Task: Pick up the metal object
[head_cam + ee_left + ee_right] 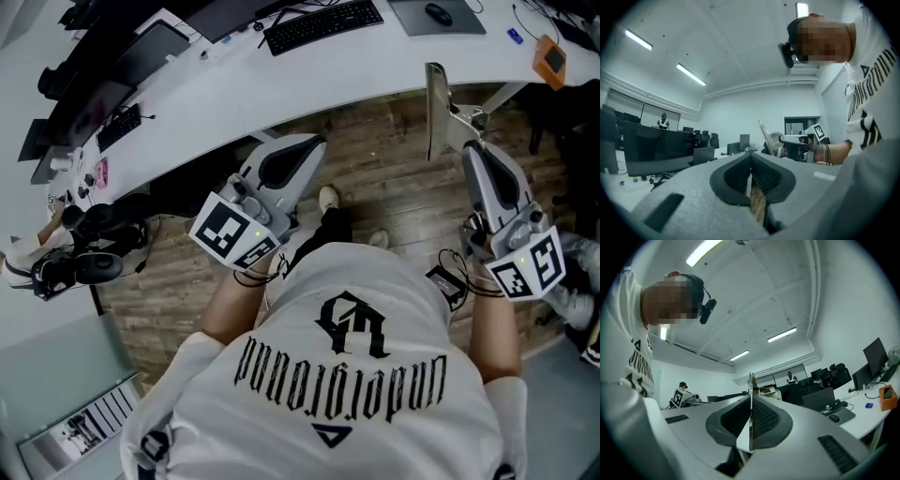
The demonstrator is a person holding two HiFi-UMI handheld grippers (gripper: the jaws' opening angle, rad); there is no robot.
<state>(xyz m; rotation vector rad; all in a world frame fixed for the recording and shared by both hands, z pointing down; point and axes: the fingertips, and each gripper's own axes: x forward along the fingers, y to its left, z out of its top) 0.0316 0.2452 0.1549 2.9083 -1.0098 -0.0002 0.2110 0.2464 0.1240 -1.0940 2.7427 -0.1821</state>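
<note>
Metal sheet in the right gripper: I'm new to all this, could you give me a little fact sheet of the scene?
Held item: thin metal sheet, seen edge-on
Right gripper: jaws clamped on the sheet
Left gripper: jaws together, nothing between them
Ahead of both grippers: curved white desk
On the desk: keyboard, mouse
Floor: wood boards
</note>
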